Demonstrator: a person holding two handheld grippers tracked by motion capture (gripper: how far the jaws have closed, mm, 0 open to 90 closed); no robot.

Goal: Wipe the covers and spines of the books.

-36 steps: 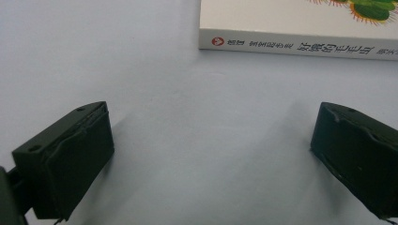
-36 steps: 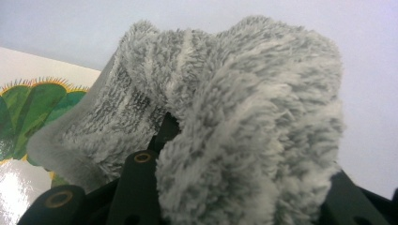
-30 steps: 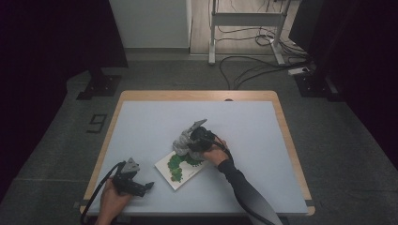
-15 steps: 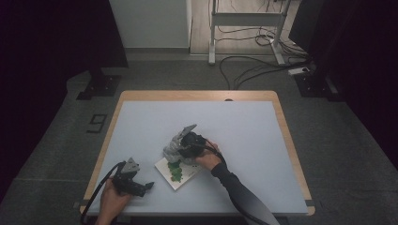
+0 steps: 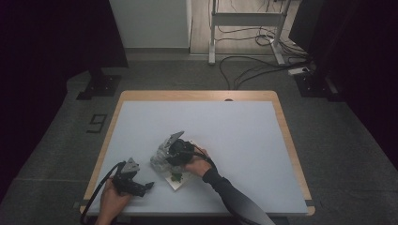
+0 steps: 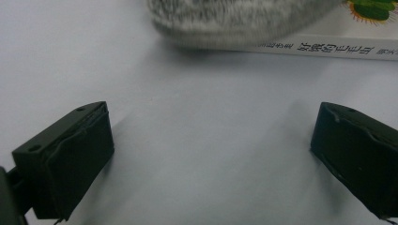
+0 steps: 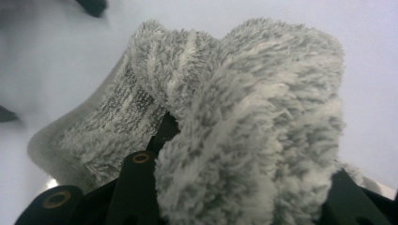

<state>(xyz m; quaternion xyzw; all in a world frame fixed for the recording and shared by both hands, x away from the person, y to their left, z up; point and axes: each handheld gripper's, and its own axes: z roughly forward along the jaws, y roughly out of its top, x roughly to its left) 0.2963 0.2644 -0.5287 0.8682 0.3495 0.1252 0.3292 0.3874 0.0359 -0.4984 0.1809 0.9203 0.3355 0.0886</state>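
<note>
A grey fluffy cloth (image 5: 162, 157) lies bunched over the left part of a white book (image 5: 180, 179) with a green picture on its cover. My right gripper (image 5: 168, 154) is shut on the cloth and presses it down on the book. In the right gripper view the cloth (image 7: 234, 117) bulges between the two black jaws of my right gripper (image 7: 239, 197). My left gripper (image 5: 148, 186) rests near the table's front left edge. In its own view my left gripper (image 6: 211, 154) is open with nothing between the jaws. Just beyond it are the cloth (image 6: 239, 18) and the book's spine (image 6: 328, 47).
The pale blue table top (image 5: 234, 126) has a wooden rim and bare surface to the back and right. Cables (image 5: 248, 70) and a metal frame (image 5: 244, 18) lie on the floor beyond the far edge.
My right gripper has slid left and a little nearer across the book, dragging the cloth with it. The left gripper has stayed where it was.
</note>
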